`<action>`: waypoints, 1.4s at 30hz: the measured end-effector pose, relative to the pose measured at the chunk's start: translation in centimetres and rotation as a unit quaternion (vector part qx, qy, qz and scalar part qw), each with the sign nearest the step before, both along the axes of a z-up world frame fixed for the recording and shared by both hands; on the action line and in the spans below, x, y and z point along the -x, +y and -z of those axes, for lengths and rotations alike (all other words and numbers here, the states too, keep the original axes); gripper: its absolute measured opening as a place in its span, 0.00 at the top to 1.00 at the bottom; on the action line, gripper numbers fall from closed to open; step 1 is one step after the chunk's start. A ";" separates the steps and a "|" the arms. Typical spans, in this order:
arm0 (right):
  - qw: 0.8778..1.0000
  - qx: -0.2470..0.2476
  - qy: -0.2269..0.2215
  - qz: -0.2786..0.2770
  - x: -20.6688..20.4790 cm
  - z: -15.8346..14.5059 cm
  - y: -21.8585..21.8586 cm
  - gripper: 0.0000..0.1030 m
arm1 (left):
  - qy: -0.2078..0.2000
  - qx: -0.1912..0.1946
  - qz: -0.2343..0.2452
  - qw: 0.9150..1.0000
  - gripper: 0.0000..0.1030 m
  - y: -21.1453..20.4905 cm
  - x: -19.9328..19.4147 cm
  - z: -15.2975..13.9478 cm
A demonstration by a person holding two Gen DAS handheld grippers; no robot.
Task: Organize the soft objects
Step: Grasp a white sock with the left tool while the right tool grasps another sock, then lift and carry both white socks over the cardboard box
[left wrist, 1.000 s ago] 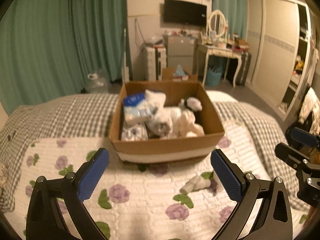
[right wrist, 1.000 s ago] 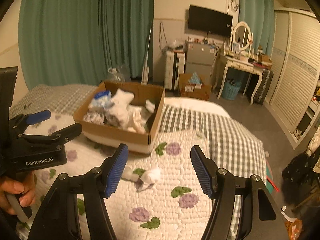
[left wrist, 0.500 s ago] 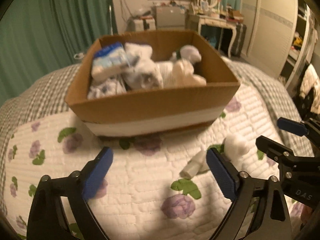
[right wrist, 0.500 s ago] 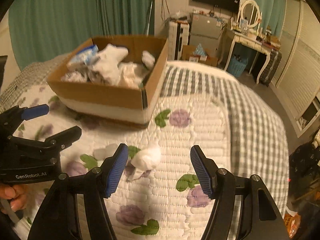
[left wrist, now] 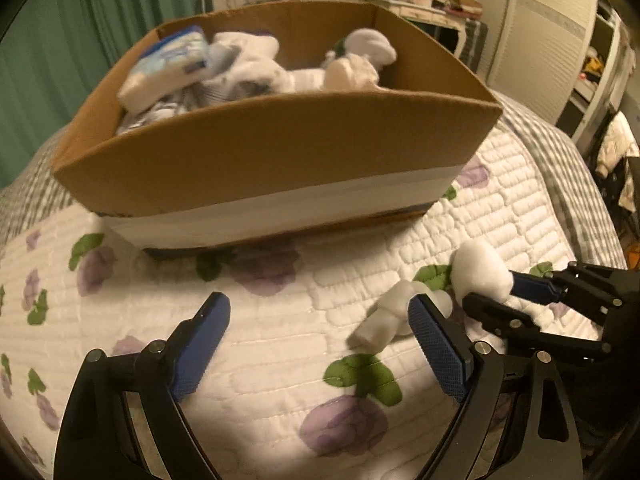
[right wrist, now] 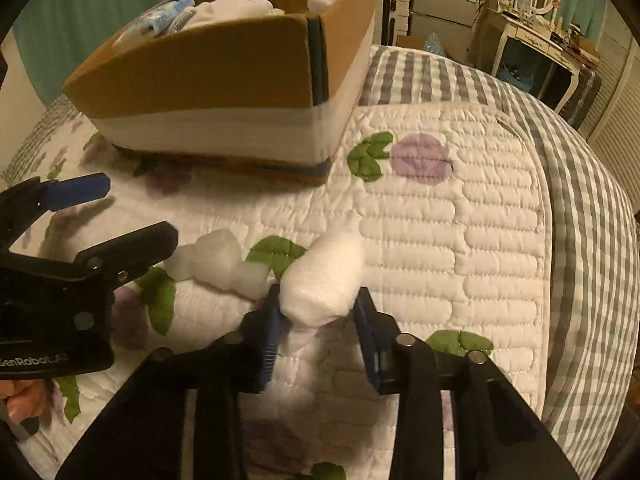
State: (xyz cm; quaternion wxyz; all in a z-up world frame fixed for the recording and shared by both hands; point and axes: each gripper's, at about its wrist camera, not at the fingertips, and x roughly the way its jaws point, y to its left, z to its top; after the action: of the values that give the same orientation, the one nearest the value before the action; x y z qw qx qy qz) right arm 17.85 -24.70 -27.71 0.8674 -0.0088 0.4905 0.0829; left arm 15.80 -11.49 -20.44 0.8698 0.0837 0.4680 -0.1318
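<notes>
A white soft roll (right wrist: 320,280) lies on the flowered quilt (right wrist: 440,240) between the fingers of my right gripper (right wrist: 316,300). Its jaws are closing and the blue pads touch the roll on both sides. In the left wrist view the same roll (left wrist: 480,274) sits in the right gripper (left wrist: 500,300) at the right. A second white soft piece (left wrist: 384,320) lies just left of it, past the right fingertip of my left gripper (left wrist: 318,304). That gripper is open with only quilt between its fingers. A cardboard box (left wrist: 280,128) behind holds several white soft things.
The box (right wrist: 200,72) stands close behind both grippers on the quilt. A grey checked blanket (right wrist: 580,200) covers the bed's right side. Teal curtains, a dressing table (right wrist: 532,40) and a wardrobe stand beyond the bed. A hand (right wrist: 20,400) holds the left gripper.
Both grippers have come down toward the quilt, nearer the box. The right gripper's fingers have closed in from wide apart onto the white roll. The left gripper's fingers narrowed slightly.
</notes>
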 end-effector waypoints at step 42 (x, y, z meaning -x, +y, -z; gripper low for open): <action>0.994 -0.008 -0.077 0.073 8.4 -6.9 -1.2 0.78 | -0.031 0.054 -0.012 0.998 0.60 1.7 4.5 -2.5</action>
State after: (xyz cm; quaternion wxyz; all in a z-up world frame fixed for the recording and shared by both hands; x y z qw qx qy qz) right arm 9.48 -25.85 -20.79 0.9062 0.0274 0.4214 0.0222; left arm 11.30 -9.83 -17.93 0.8886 0.0347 0.4342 -0.1437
